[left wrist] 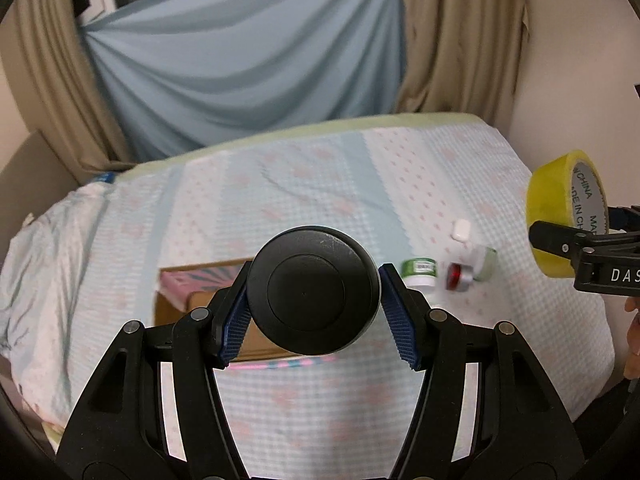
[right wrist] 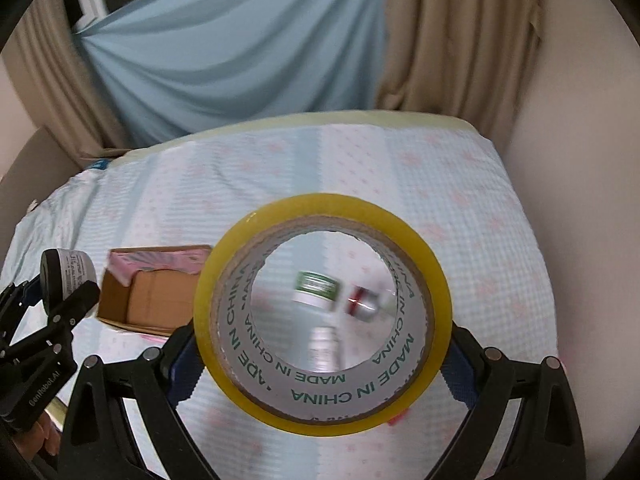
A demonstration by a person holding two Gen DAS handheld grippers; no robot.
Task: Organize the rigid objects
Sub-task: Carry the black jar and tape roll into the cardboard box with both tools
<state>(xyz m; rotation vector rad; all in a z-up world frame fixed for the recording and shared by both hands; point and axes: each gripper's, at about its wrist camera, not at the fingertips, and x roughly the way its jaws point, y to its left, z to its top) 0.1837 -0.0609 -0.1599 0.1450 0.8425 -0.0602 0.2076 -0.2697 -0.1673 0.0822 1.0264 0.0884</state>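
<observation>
The left gripper point(left wrist: 314, 296) is clamped on a black jar point(left wrist: 314, 290), its blue-padded fingers point(left wrist: 236, 320) pressing the jar's sides; the round black end faces the left wrist camera. In the right wrist view the same jar point(right wrist: 68, 276) shows a white printed label along its side, held above the bed to the left of the box. The right gripper point(right wrist: 324, 344) grips a yellow tape roll point(right wrist: 324, 316), its fingers pressed against the roll's outer rim on both sides, the core's "MADE IN CHINA" print turned toward the camera. From the left wrist camera that tape roll point(left wrist: 566, 212) appears at the far right edge, raised above the bed with a black finger across it. Both held things hang over a bed point(left wrist: 320, 184) covered in a pale blue and white sheet with pink spots. An open cardboard box point(right wrist: 152, 288) with a pink flap lies on the sheet to the left; in the left wrist view the box point(left wrist: 200, 292) sits just behind the jar and is partly hidden by it. Farther right on the sheet lie a green-banded jar point(left wrist: 418, 274), a small red-ended can point(left wrist: 460, 278) just beside it, and a white piece point(left wrist: 460, 230) behind them. Through the roll's hole the green-banded jar point(right wrist: 316, 288) and the can point(right wrist: 360, 300) appear blurred. A blue curtain point(left wrist: 248, 60) and beige drapes point(left wrist: 460, 40) hang behind the bed.
</observation>
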